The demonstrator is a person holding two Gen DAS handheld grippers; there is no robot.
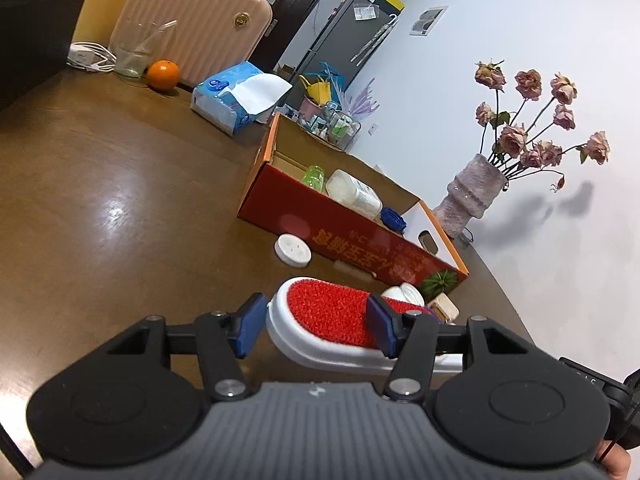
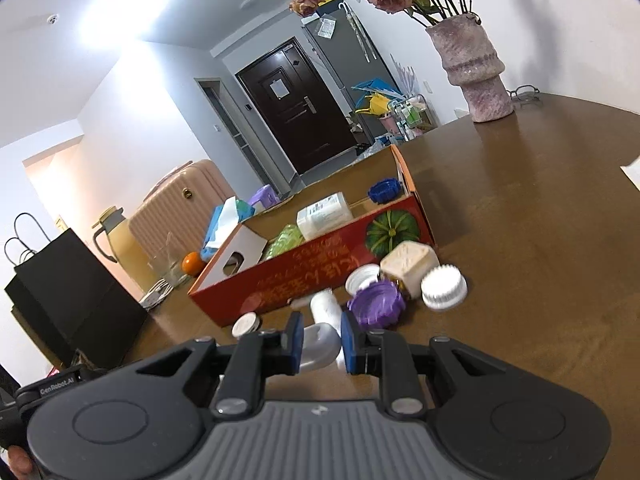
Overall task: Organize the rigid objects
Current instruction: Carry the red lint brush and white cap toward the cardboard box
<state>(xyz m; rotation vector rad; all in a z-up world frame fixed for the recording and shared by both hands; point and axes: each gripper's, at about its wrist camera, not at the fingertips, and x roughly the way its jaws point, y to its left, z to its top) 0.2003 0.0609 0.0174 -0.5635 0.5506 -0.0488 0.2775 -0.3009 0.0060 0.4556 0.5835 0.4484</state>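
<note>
Holding the brush [image 1: 332, 320] near the box [image 1: 344, 236], the left gripper [image 1: 316, 330] clamped its red head, and the right gripper [image 2: 320, 344] clamped its white handle [image 2: 320, 340].

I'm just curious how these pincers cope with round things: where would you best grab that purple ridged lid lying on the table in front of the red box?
Grip the purple ridged lid across its rim, coming down from above. It appears to lie flat with its hollow side up, so the rim is what offers opposite faces. Pick the sides facing away from the cream jar and white caps crowding it.
</note>
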